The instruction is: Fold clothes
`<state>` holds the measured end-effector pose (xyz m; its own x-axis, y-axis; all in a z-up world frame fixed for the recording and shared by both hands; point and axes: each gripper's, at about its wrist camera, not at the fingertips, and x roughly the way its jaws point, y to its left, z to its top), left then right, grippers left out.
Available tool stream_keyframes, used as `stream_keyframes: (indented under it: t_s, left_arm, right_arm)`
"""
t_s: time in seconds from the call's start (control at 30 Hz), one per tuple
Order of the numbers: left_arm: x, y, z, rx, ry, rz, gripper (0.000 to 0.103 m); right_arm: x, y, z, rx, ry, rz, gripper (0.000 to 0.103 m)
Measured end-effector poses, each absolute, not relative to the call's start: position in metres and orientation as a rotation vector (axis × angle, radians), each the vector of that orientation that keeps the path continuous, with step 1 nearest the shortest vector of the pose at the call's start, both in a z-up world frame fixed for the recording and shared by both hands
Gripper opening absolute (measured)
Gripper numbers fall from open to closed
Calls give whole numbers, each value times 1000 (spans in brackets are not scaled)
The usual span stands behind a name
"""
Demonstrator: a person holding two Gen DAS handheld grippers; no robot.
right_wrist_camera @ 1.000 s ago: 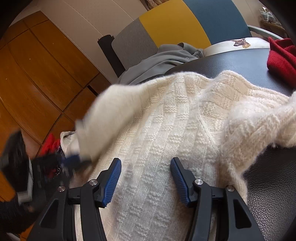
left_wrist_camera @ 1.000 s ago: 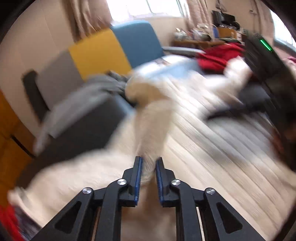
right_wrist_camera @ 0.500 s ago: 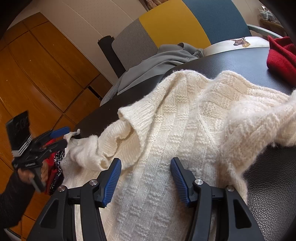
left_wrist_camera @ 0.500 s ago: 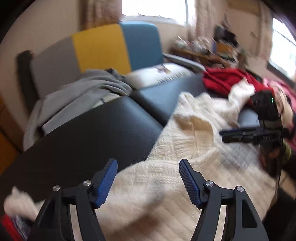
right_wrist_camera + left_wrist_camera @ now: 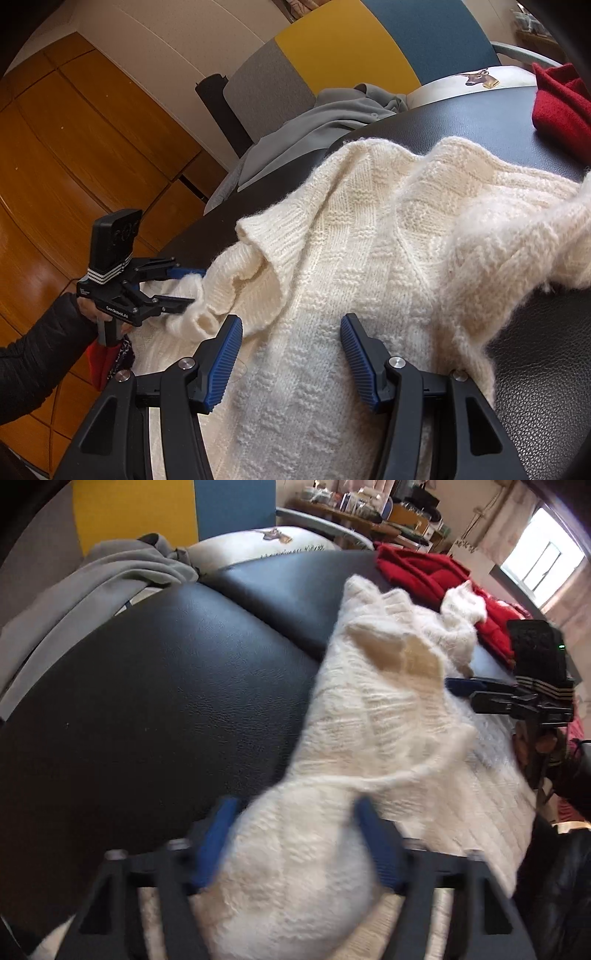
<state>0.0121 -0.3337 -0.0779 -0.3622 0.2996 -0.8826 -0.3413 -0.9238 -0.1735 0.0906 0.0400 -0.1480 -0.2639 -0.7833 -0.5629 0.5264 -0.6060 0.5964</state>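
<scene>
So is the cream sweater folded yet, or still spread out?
Mostly spread: the cream knit sweater lies open across the black leather surface; only the sleeve at the left gripper is bunched over.

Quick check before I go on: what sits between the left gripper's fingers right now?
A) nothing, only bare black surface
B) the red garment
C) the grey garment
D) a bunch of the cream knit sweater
D: in the left wrist view a bunch of the cream knit sweater fills the gap of the left gripper, whose jaws are closing on it.
</scene>
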Motion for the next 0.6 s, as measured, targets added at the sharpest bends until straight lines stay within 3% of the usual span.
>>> stream_keyframes:
  t_s: [0.07, 0.23, 0.43, 0.6]
  left_arm:
    - [24, -335, -68, -1449, 80, 2426, 15]
    - [47, -359, -33, -1276, -78, 2713, 13]
    - [38, -438, -16, -1155, -539, 3155, 13]
    - [6, -435, -56, -1449, -370, 3121, 14]
  right_arm:
    - [91, 40, -148, 1100, -369, -1959, 57]
    - [92, 39, -149, 1102, -367, -1960, 57]
    - [94, 37, -148, 1112, -355, -1967, 57]
    - [89, 18, -129, 1156, -188, -2004, 57]
